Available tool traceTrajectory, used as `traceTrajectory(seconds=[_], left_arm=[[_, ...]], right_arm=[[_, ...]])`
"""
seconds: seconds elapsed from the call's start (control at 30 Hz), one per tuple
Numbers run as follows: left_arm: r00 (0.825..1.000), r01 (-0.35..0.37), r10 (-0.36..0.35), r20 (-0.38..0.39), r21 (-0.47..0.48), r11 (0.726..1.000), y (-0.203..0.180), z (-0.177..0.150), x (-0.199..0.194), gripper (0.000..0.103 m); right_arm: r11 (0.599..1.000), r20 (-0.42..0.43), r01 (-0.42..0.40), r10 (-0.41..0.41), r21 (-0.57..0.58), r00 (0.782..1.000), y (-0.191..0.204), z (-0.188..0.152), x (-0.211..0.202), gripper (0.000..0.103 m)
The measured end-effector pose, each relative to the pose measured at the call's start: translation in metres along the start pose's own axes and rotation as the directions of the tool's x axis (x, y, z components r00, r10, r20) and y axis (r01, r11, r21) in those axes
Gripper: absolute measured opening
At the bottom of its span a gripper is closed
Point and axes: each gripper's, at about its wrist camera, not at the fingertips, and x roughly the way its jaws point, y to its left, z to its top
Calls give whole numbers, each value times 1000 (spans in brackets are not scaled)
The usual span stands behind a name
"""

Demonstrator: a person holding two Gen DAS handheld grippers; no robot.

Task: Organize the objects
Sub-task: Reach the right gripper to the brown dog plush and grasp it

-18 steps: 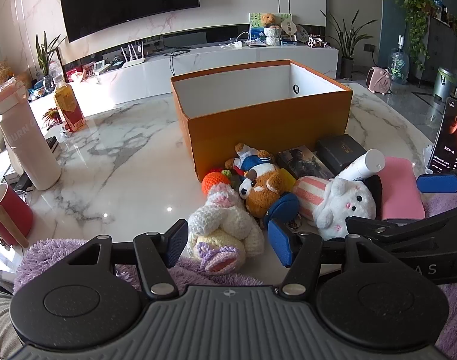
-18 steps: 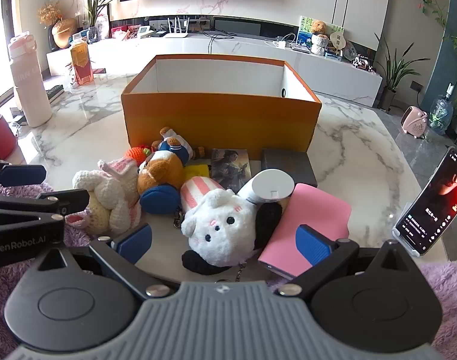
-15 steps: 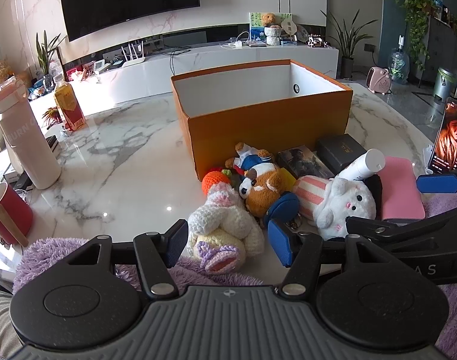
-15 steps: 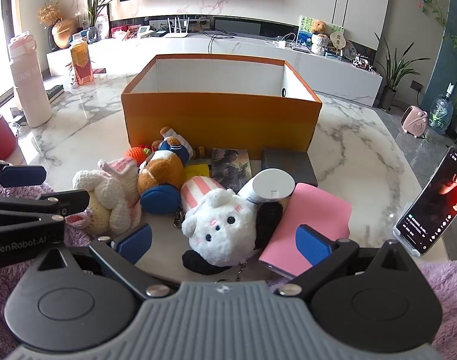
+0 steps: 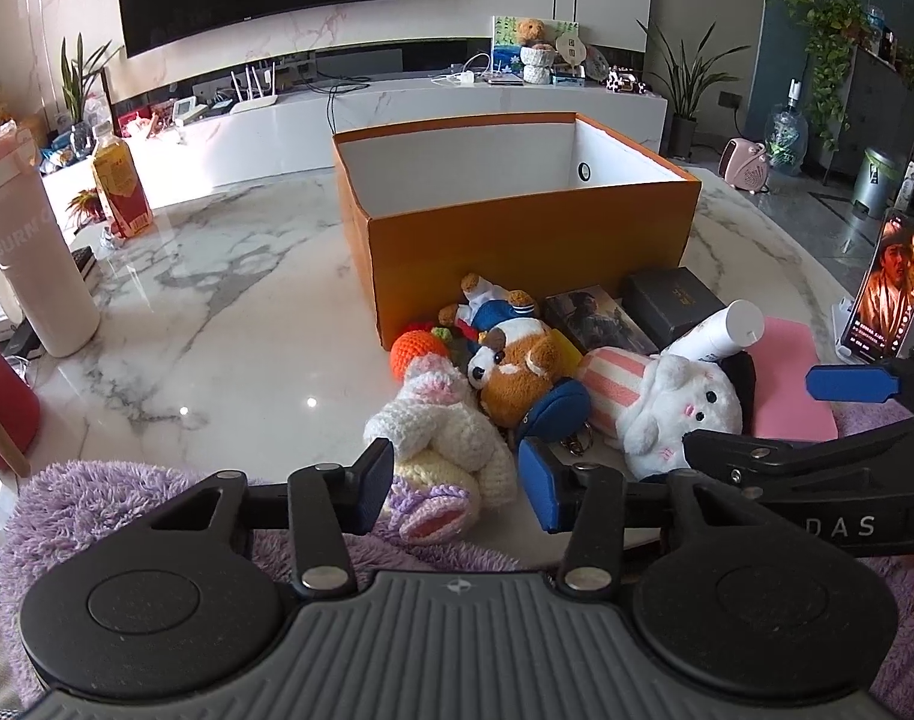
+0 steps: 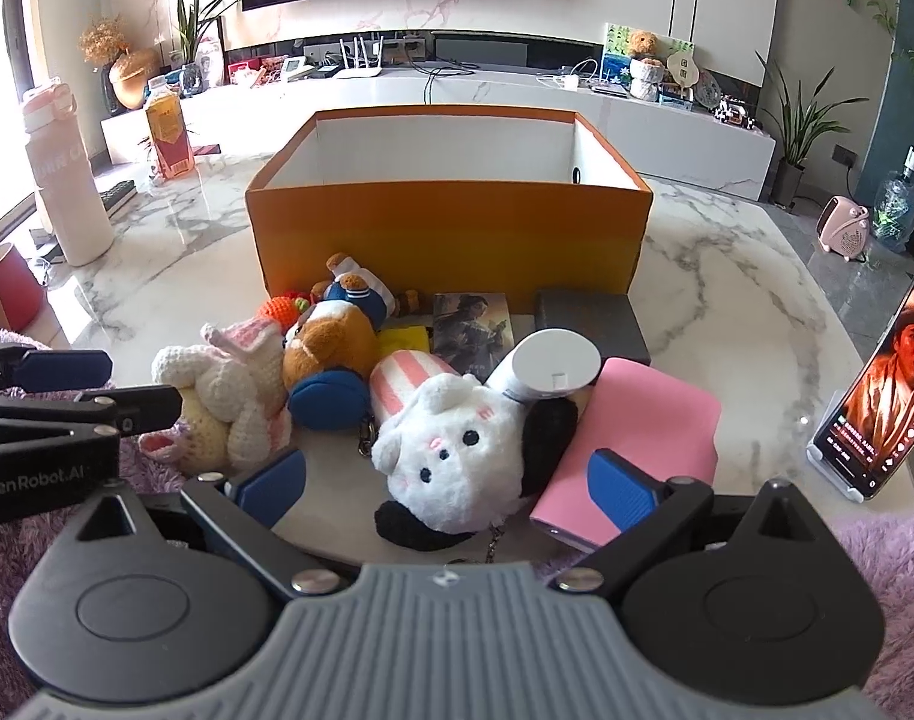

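Each view looks forward and steeply downward from just behind its own claw, close above the near edge of the marble desk [image 5: 216,312]. The left wrist view sits left, facing the crocheted rabbit [image 5: 438,426], with the right claw [image 5: 853,384] entering at its right edge. The right wrist view faces the white plush [image 6: 457,456], the left claw [image 6: 66,369] at its left edge. Both share the toy pile, orange box [image 5: 529,246] and television wall behind
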Motion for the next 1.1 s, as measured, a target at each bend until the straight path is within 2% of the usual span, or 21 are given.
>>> traceTrajectory(seconds=[0.1,0.27,0.37,0.4,0.53,0.67,0.73,0.83,0.9,1.1], left_arm=[[1000,14,-14,-22,-22,1000,5,4,4,43],[997,61,-65,-37,-98,993,23,18,10,42],[995,68,-75,-58,-112,991,31,28,19,43],[994,73,-82,-69,-123,990,34,31,23,46],[981,107,-128,-148,-140,984,43,39,45,64],[975,128,-131,-177,-31,991,37,42,53,70],[966,161,-156,-206,6,987,38,41,57,77],[951,188,-166,-261,61,980,38,38,66,77],[942,191,-159,-295,84,978,37,36,73,77],[921,217,-189,-342,45,975,40,36,92,79]], right_arm=[[1000,-13,-30,30,11,999,-2,5,5,75],[996,-22,-84,83,-31,996,4,18,14,63],[992,-18,-110,109,-67,994,12,30,23,56],[990,-17,-120,119,-75,993,15,34,26,53],[981,-38,-160,156,-113,987,24,46,41,50],[978,-61,-166,160,-127,985,27,55,57,48],[977,-73,-177,169,-118,983,26,60,65,49],[972,-100,-217,209,-86,973,26,67,78,50],[969,-112,-231,221,-85,969,29,70,86,57],[964,-168,-259,246,-60,955,34,76,115,61]])
